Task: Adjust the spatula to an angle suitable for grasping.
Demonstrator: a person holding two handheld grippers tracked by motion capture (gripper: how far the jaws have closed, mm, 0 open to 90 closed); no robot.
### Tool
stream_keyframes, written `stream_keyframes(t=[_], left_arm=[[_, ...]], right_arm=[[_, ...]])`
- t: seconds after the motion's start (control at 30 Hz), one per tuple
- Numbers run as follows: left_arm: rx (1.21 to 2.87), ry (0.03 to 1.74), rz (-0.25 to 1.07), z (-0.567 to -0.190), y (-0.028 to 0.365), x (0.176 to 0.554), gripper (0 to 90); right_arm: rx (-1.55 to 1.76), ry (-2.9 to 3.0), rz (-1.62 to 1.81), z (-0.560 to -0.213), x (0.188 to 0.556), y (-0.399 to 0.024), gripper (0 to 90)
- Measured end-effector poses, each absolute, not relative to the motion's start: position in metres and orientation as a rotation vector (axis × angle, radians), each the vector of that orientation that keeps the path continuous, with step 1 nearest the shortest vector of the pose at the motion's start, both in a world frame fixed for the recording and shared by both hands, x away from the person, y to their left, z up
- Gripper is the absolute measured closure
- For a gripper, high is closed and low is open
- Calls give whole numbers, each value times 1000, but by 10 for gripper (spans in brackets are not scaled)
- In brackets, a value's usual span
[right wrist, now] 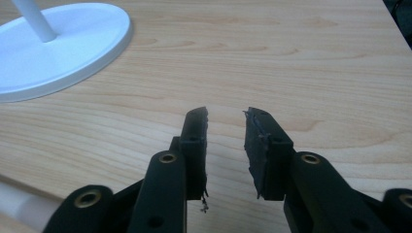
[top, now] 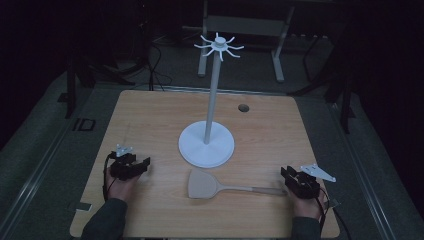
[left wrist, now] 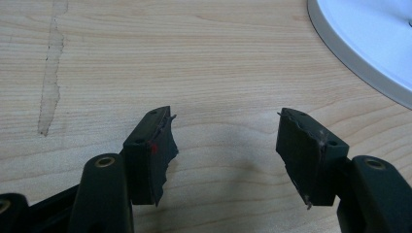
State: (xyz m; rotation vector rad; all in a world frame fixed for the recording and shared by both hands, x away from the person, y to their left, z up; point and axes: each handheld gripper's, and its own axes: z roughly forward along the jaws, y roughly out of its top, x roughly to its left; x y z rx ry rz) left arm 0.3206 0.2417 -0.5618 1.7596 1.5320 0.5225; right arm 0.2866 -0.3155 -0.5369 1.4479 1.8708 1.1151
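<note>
Left gripper (top: 131, 165): held low over wooden table (top: 150, 120), jaws spread, empty. Right gripper (top: 299, 181): likewise, narrower gap. Flat beige spatula (top: 204, 184) laid between, before white round-based hook stand (top: 207, 144).

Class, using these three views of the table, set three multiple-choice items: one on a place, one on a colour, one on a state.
1. Where does the beige flat spatula lie?
A. Between the person and the stand's round base
B. Hung on the stand's hooks
C. Beyond the stand

2. What colour is the tall hook-topped stand?
A. Black
B. White
C. Red

3. How does the left gripper stand?
A. Shut on the spatula
B. Open, empty
C. Shut on the stand

Key: 1 A, high view shows it there; 2 B, pole and base are white; 3 B, bare wooden table shows between its jaws.
</note>
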Motion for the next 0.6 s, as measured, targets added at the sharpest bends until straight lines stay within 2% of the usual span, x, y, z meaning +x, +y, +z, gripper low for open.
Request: stream_keyframes(t=[0.37,0.6], left_arm=[[1759,1529,524,-561,241,320,387],[1759,1530,527,-561,241,320,387]], right_arm=[[1410,1931,1139,-532,268,-302,664],[1364,2018,1207,-535,258,-293,830]])
